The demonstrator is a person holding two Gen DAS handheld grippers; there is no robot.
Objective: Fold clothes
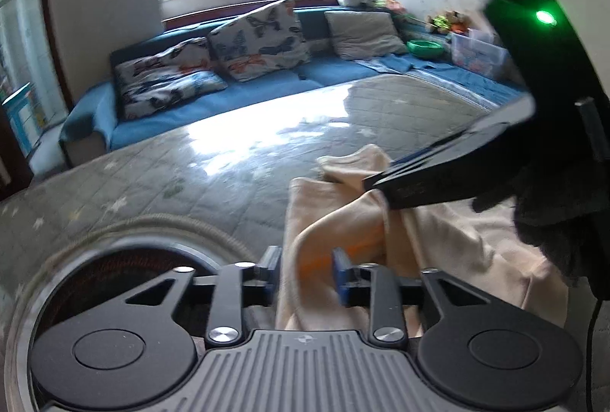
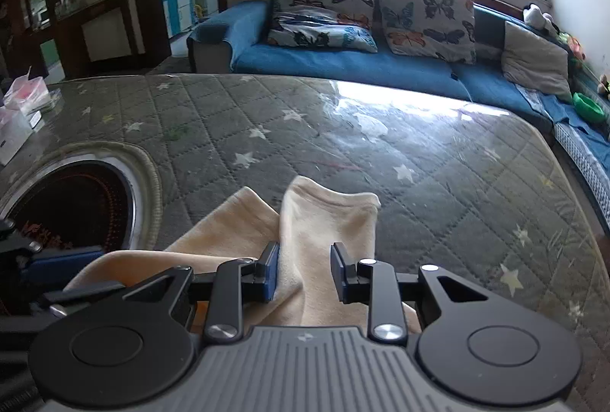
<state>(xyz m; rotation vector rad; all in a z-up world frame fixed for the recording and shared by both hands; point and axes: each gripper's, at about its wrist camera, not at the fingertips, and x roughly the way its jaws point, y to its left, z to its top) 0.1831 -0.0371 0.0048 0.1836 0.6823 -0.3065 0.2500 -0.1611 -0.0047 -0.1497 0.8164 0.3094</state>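
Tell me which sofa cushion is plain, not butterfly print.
The grey cushion at the sofa's right end, near the green bowl. The other two cushions, to its left, carry coloured butterflies; this one has no pattern.

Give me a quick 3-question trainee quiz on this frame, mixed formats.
1. True or false: the right gripper has its fingers clamped shut on the cream garment.
2. Multiple choice: the round dark opening in the quilted table cover lies, in the right wrist view, A) left of the garment, B) right of it, C) under it.
3. Fill in: the pillows on the blue sofa carry a ____ print.

Key: 1 false, the fingers stand apart with cloth between them; 2 A; 3 butterfly.
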